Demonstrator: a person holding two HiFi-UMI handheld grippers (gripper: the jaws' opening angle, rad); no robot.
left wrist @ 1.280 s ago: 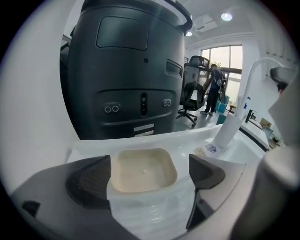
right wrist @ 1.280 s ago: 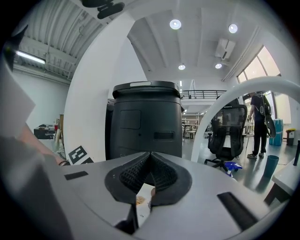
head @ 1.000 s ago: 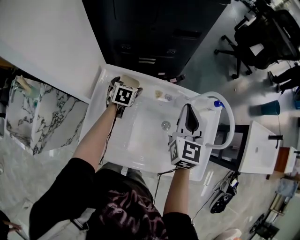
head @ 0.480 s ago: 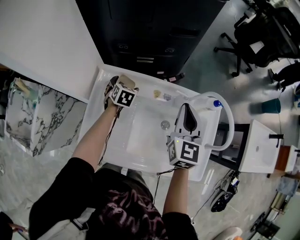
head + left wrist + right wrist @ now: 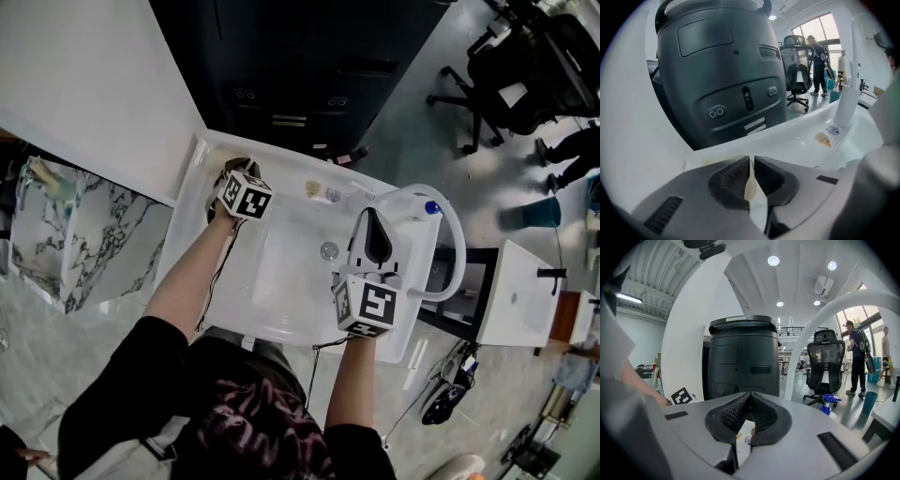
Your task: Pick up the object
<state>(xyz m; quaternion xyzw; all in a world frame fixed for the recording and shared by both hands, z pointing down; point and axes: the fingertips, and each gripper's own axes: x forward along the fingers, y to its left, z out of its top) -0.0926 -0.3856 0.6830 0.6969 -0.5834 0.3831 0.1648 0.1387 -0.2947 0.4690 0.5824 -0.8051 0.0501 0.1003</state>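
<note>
The obj is thin, flat and cream-beige. In your left gripper view only a pale sliver of it shows btwn the pads. It sits at the far-left corner of the white sink, directly under your left gripper, in front of the big dark bin.

The left gripper's jaws are almost together and pinch the obj. They've just been closing on it.

Your right gripper hangs over the sink's right side, beside the white arched faucet. Its jaws are pressed together at the tips w/ nothing btwn them.

Vs 1 s ago: your left jaws were spread wide, and in the head view the beige obj showed plainly past the gripper's far end. Now the gripper covers it and it's barely visible there. Your right gripper hasn't shifted.
</note>
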